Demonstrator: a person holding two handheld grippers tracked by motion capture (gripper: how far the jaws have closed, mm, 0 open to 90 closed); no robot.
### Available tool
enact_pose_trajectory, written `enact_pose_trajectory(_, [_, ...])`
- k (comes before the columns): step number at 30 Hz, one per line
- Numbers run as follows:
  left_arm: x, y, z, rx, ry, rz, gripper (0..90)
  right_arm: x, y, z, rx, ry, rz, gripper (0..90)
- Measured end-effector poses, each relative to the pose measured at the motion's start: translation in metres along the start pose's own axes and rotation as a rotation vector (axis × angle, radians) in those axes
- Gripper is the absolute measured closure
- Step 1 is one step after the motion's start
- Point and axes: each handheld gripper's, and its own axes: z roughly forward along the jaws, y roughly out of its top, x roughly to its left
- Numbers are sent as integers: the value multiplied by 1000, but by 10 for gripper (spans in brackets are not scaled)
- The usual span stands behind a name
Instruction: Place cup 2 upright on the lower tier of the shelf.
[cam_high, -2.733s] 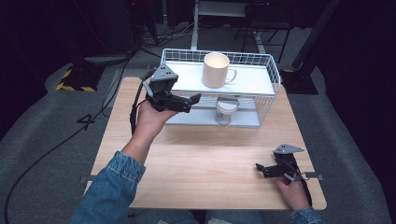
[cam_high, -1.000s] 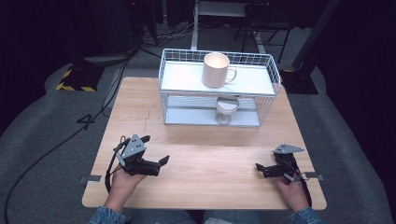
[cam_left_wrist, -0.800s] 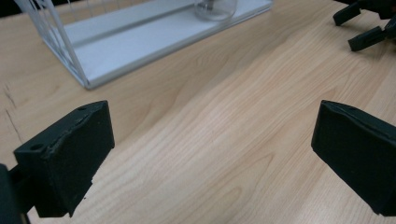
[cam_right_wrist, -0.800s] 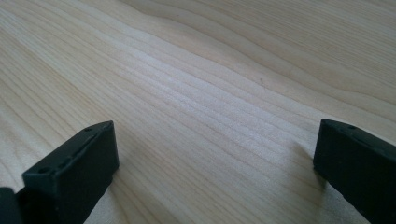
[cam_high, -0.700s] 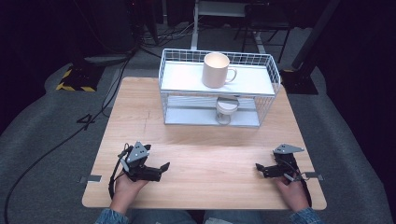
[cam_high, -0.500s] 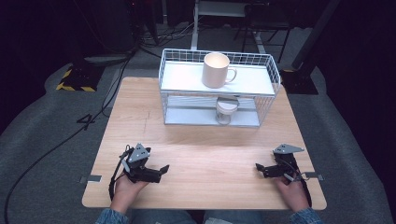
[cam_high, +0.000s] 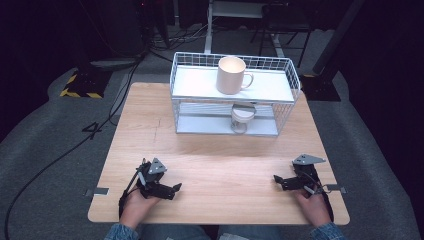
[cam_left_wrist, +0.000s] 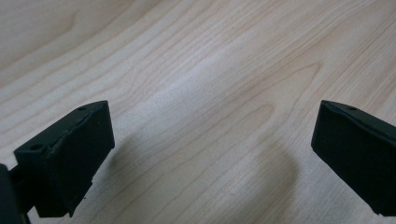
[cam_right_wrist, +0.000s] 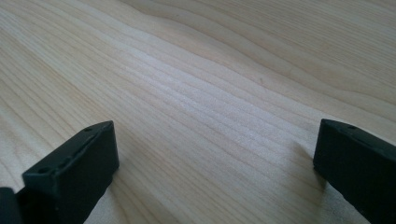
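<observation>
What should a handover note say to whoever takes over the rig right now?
Left claw: open, empty, low at the near left of the table.
Right claw: open, empty, low at the near right.
Mug stands upright on the top shelf of the wire rack; a small cup sits on the lower shelf.
Done: mug looks placed.
Left: probably nothing; check the cup.

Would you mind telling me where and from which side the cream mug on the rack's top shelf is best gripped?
Probably by the rim or wall of the cream mug, coming from above. It stands upright and open-mouthed on the top shelf of the wire rack, whose raised railing would hinder a low sideways approach. Its handle points right, so the right tool might take that instead.
</observation>
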Motion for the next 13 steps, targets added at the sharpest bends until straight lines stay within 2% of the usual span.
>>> enact_pose_trajectory(3, [-3,0,3,25,54,16,1,0,0,0,0,0,0,2])
enact_pose_trajectory(5, [-3,1,4,24,62,15,3,0,0,0,0,0,0,2])
enact_pose_trajectory(10, [-1,0,4,20,99,-30,5,0,0,0,0,0,0,2])
enact_pose_trajectory(12, [1,-1,2,27,106,-23,6,0,0,0,0,0,-1,3])
enact_pose_trajectory(13, [2,-1,1,21,110,-32,6,0,0,0,0,0,-1,2])
